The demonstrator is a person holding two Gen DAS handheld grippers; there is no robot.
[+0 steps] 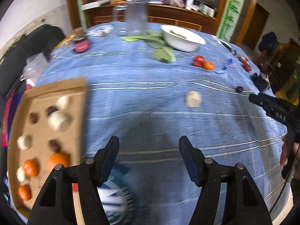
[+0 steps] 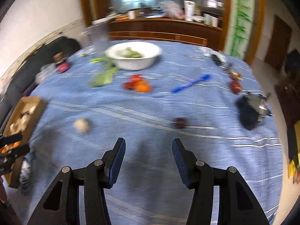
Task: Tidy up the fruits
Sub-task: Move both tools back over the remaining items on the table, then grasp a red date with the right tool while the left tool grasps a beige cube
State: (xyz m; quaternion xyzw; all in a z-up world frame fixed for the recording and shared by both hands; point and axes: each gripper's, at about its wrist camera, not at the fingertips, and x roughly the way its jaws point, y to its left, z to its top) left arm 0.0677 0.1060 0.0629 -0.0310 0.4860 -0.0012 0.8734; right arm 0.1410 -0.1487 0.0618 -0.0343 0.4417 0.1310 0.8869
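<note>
Fruits lie blurred: oranges (image 1: 31, 166), pale and dark rounds in the cardboard tray (image 1: 75, 86) at left; a pale round (image 1: 193, 99) sits mid-tabletop (image 1: 150, 103). Both hand-held grippers, left (image 1: 149, 144) and right (image 2: 148, 145), gape empty.

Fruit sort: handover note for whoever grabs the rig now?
Left gripper: open, empty, above the blue cloth.
Right gripper: open, empty.
Done: cardboard tray on the left holds several orange, pale and dark fruits.
Left on the cloth: pale fruit, dark fruit, red and orange fruits near the white bowl, more at the right edge.
</note>
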